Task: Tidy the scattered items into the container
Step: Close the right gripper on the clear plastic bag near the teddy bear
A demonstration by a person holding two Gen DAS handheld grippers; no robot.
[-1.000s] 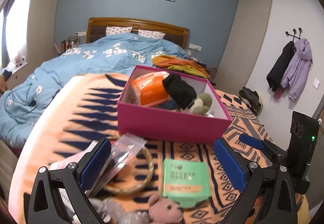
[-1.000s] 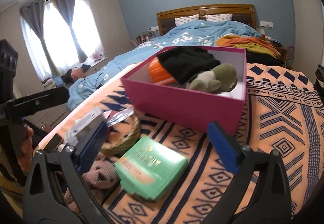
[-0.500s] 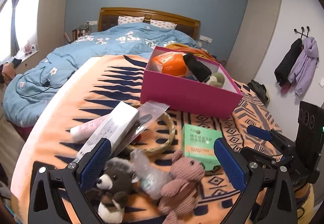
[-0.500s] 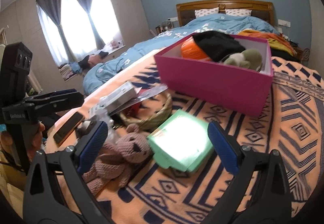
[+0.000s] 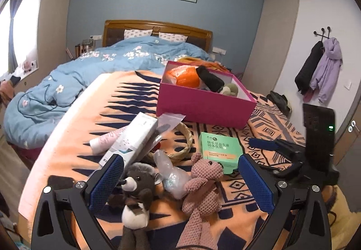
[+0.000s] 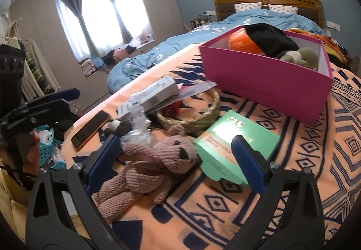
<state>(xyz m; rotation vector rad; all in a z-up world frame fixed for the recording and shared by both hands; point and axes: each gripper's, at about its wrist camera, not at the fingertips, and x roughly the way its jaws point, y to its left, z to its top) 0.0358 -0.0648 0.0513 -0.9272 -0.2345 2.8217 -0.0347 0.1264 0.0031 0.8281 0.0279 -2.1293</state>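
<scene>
Scattered items lie in a heap on the orange patterned blanket [image 5: 126, 101], all on the near side of the pink box [image 5: 204, 108], which already holds an orange packet, a black cloth and a green plush. Nearest the box, a woven ring basket [image 5: 182, 143] sits under a clear bag and a long white carton [image 5: 133, 139]; just beside the basket lies a green box [image 5: 220, 149], and in front of that a pink knitted bear [image 5: 202, 186], a grey bear [image 5: 135, 193] and a crumpled plastic bag [image 5: 171, 173]. The left gripper [image 5: 180, 182] hangs over the two bears with its jaws spread wide and nothing between them; the right gripper [image 6: 178, 159] is likewise spread and empty, framing the pink bear's head and the green box's near corner. The pile is the risk: things overlap, so closing on one bear could also pinch the plastic bag, drag the neighbour along or tip the carton off the basket. A dark phone [image 6: 91, 129] lies at the blanket's edge farthest from the box, and a sweep that way could push it off. Both grippers aim at the same spot, so they could collide.
</scene>
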